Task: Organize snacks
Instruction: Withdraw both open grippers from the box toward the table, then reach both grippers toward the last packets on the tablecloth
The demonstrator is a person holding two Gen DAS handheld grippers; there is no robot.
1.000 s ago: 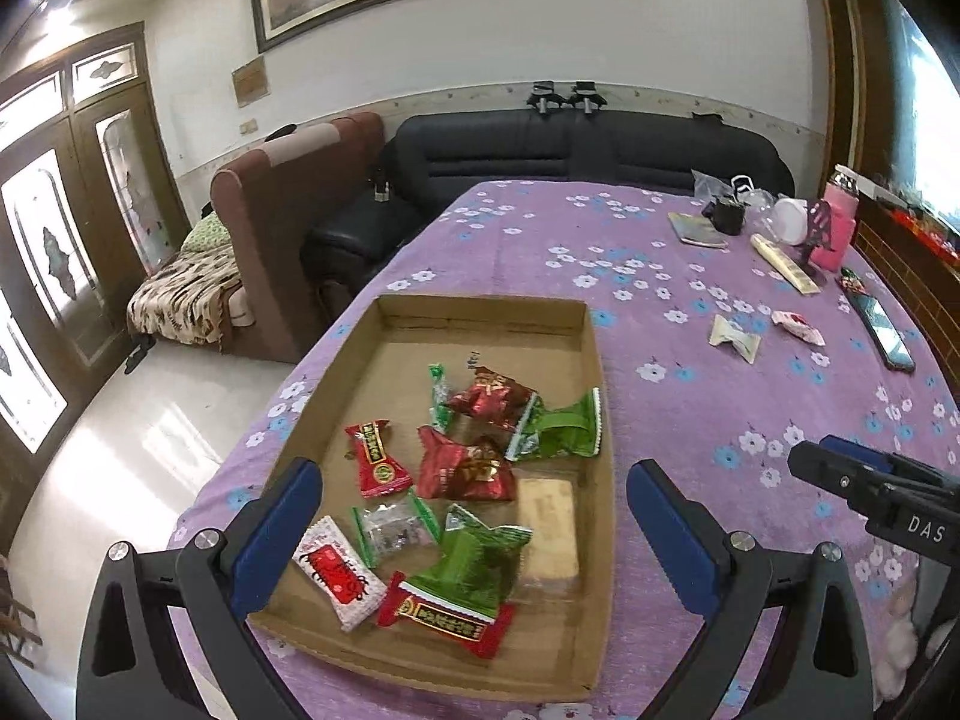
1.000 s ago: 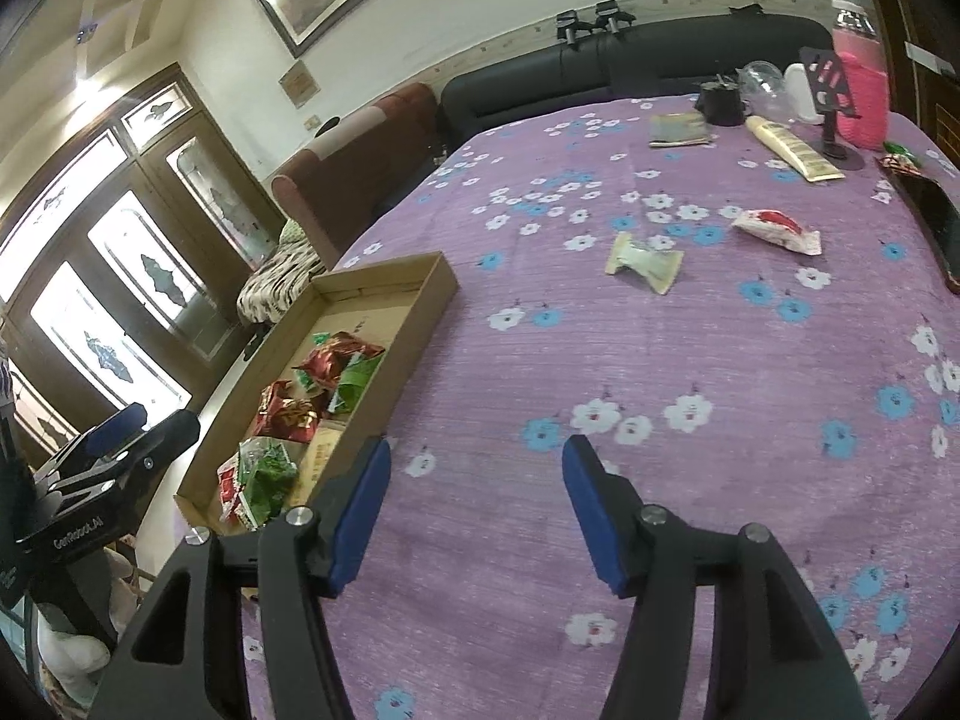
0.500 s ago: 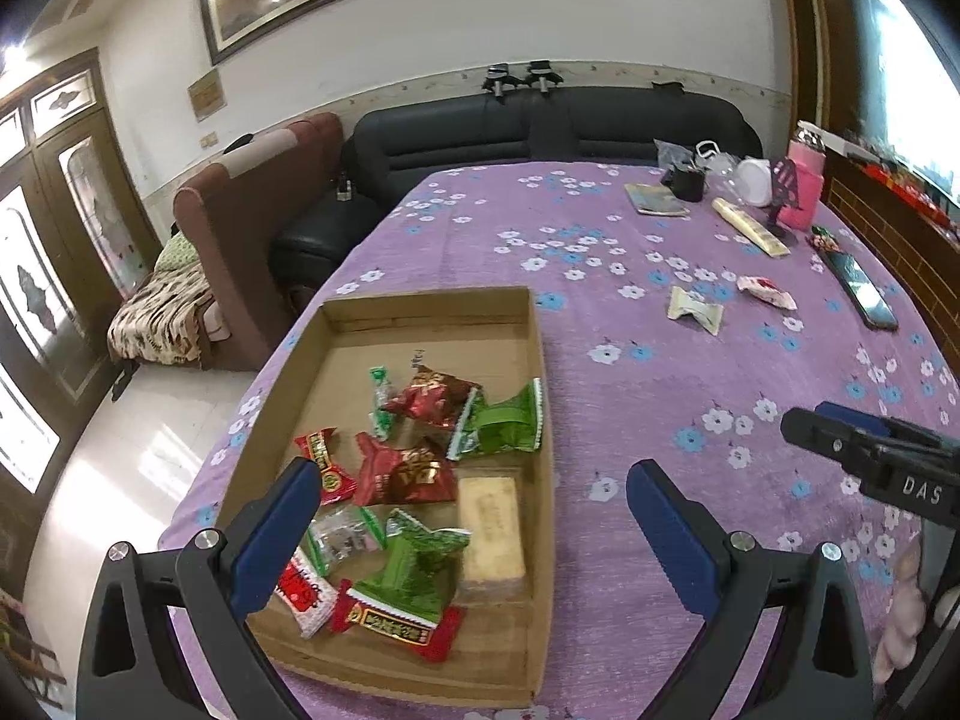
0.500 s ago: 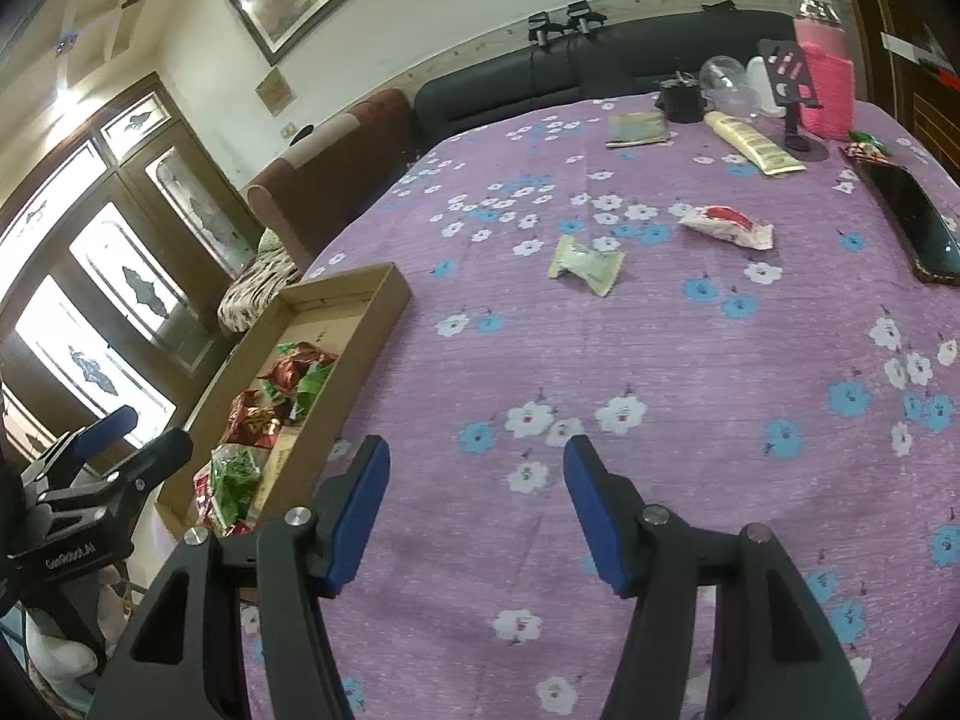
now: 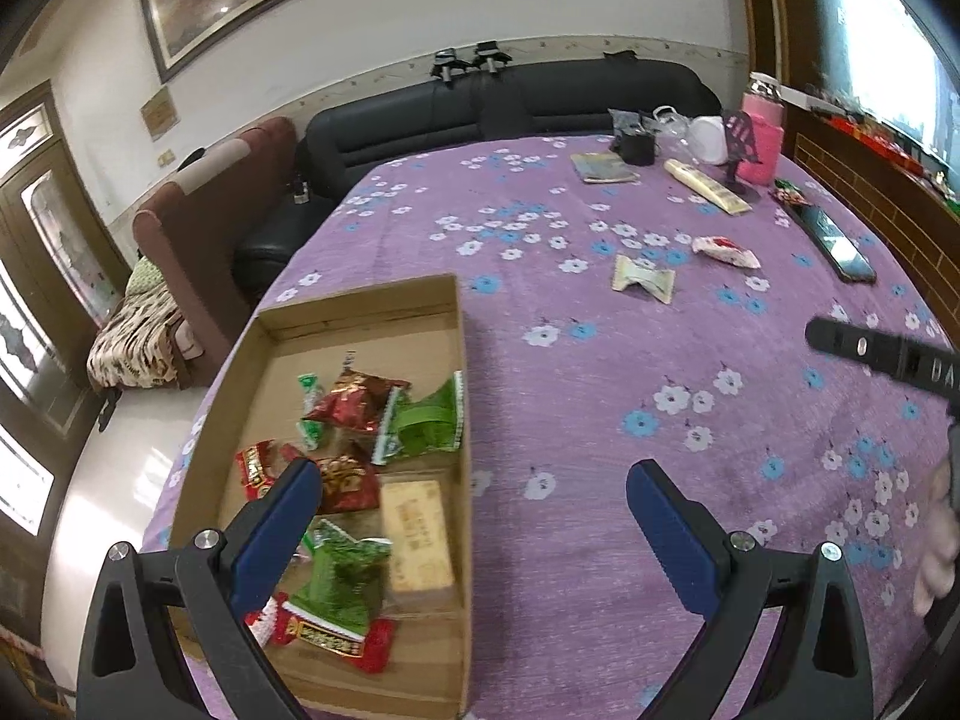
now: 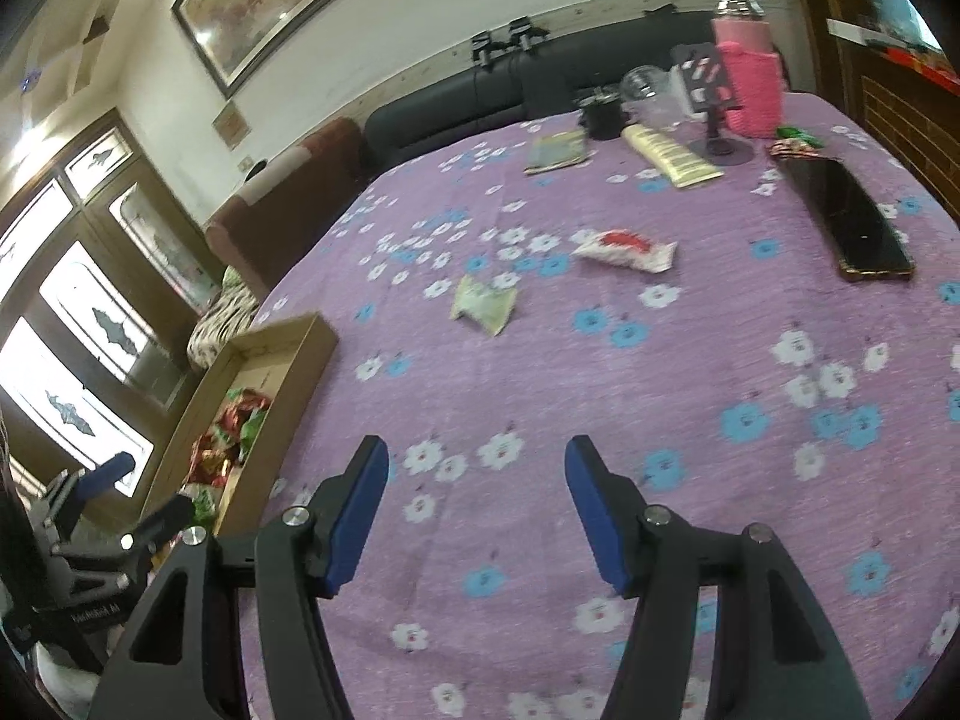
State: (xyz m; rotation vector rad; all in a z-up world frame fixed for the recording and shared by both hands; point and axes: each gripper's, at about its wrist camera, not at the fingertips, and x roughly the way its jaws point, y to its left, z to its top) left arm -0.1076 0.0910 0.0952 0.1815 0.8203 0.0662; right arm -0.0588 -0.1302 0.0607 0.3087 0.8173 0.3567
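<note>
A shallow cardboard tray (image 5: 462,372) (image 6: 312,354) at the table's left holds several wrapped snacks in red, green and tan. Two loose snacks lie farther out on the purple flowered cloth: a pale green wrapped one (image 5: 643,281) (image 6: 485,305) and a white and red packet (image 5: 725,251) (image 6: 624,247). My left gripper (image 5: 474,495) stands open over the tray's right wall, its left finger above the snacks, nothing between its pads. My right gripper (image 6: 477,474) is open over bare cloth, well short of both loose snacks. Its finger shows at the right edge of the left wrist view.
A black phone (image 6: 846,216) lies at the right. At the far end stand a pink bottle (image 6: 750,84), a phone stand (image 6: 717,120), a cream tube (image 6: 672,159), a small booklet (image 6: 558,150) and a black cup (image 6: 603,117). Sofas lie beyond the table.
Both grippers have moved to the right across the table. The tray has slid left in both views, and the two loose snacks are nearer the right gripper. Both stay open.
</note>
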